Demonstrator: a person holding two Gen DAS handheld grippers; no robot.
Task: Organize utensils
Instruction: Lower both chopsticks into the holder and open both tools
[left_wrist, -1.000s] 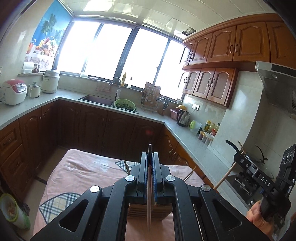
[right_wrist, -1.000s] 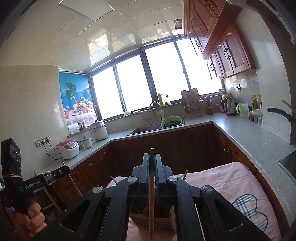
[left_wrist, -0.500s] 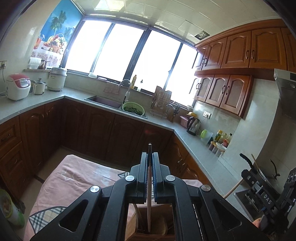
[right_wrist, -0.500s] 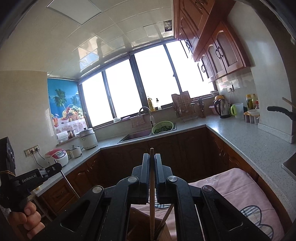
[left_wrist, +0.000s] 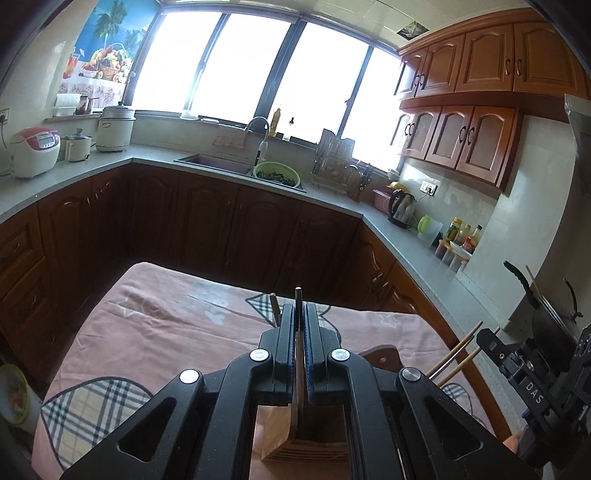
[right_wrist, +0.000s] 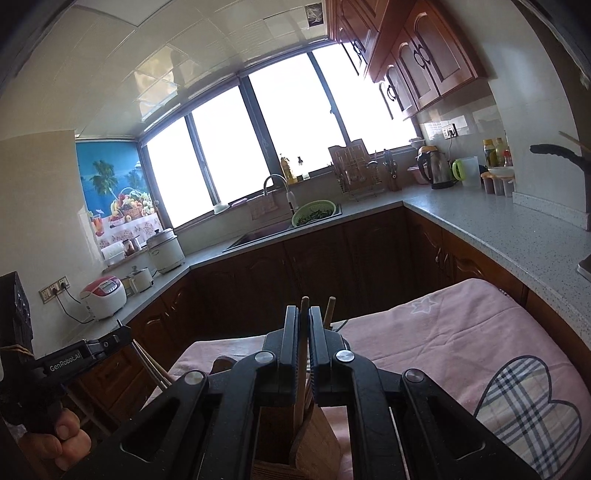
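In the left wrist view, the left gripper fills the lower middle of the frame, its jaws pressed together on a thin dark stick whose tip pokes up just above them. Below the jaws, at the bottom centre, stands a wooden utensil holder, and the stick's lower end reaches down into it. The holder sits on a pink cloth with checked patches that covers the table. At the right edge the right gripper shows from the side, with light wooden chopsticks slanting up just left of it.

In the right wrist view, the right gripper sits at the lower middle, clamped on a wooden chopstick that runs down between the jaws into the utensil holder at the bottom edge. A second wooden stick rises just right of the jaws. At the lower left a hand holds the left gripper, seen side-on. The pink cloth spreads to the right.
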